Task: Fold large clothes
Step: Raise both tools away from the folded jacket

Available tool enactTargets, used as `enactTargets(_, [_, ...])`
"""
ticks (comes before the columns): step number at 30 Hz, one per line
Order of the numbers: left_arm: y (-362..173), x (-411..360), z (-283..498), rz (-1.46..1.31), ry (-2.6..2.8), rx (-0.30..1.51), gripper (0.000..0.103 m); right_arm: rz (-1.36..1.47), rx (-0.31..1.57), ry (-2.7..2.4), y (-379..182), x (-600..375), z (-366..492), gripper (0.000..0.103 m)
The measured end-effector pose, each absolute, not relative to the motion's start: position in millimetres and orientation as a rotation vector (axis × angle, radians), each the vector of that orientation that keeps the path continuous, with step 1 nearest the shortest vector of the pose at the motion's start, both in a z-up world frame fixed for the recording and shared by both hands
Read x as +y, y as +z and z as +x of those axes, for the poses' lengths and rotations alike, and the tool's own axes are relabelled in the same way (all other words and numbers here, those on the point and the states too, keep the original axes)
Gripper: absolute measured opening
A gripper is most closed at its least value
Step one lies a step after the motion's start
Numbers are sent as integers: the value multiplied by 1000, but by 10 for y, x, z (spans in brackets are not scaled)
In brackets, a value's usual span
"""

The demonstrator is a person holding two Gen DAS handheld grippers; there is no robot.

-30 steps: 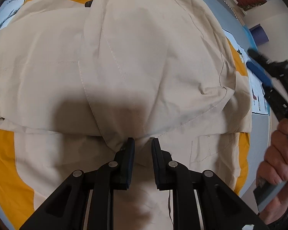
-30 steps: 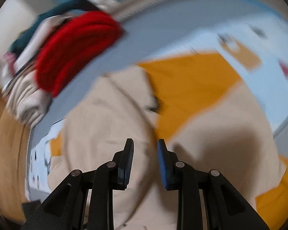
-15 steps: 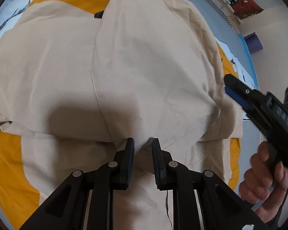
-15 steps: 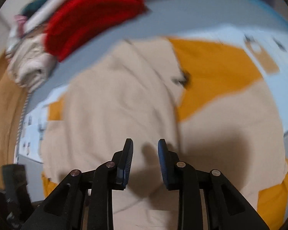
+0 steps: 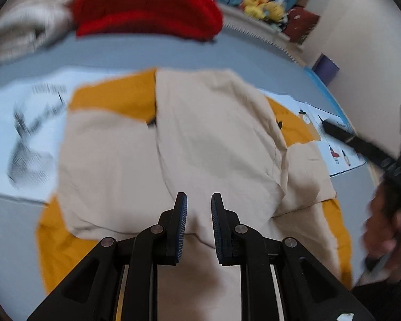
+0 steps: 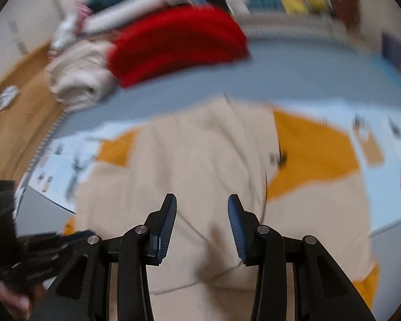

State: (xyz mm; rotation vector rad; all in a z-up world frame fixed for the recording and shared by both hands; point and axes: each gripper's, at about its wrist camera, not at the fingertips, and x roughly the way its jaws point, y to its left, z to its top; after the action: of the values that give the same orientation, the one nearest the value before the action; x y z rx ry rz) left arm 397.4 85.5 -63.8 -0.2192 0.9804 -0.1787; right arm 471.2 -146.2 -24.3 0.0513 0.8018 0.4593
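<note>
1. Your beige-and-mustard garment (image 5: 214, 144) lies folded on the grey bed (image 5: 152, 56), a beige panel doubled over the middle and mustard patches showing at the corners. From the right wrist the same garment (image 6: 200, 165) fills the lower centre of the view, blurred.
2. A long seam runs up the beige panel, and a small dark tab sits at the boundary with the upper mustard patch.
3. The garment's near edge runs just under both sets of fingers; its far edge stops short of the printed sheet's far border, with bare grey bed beyond that.
4. Your left gripper (image 5: 199, 203) hangs above the near fold with its fingers only a narrow gap apart and nothing between them; the cloth lies below, not pinched.
5. Your right gripper (image 6: 201, 208) has just been opening; its fingers stand clearly apart over the beige cloth, holding nothing.
6. The pale blue printed sheet (image 5: 26, 123) under the garment spreads out to both sides.
7. A red knitted garment (image 5: 147, 5) sits on the far side of the bed, well apart from your work, beside a heap of cream clothes (image 6: 77, 77).
8. Yellow soft toys (image 5: 264, 6) lie past the bed's far edge.
9. Wooden floor (image 6: 16, 101) shows beyond the bed in the right wrist view.
</note>
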Motion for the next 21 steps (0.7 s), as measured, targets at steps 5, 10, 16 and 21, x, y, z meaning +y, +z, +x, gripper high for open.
enactTargets(5, [-130,1112,3461,-179,-157,844,16,-19,606,438,619,-1639,4164,41])
enactTargets(10, [189,1408,2600,-254,-97,776,16,39,503,376,1262,-2318,3314,41])
enactTargets(16, [101,1544,1424,-269,-4,773,16,96,471,271,1462,-3218,2196,41])
enactTargets(21, [61,1708,952,-341,76,774,16,102,478,184,1208,-3746,1469,41])
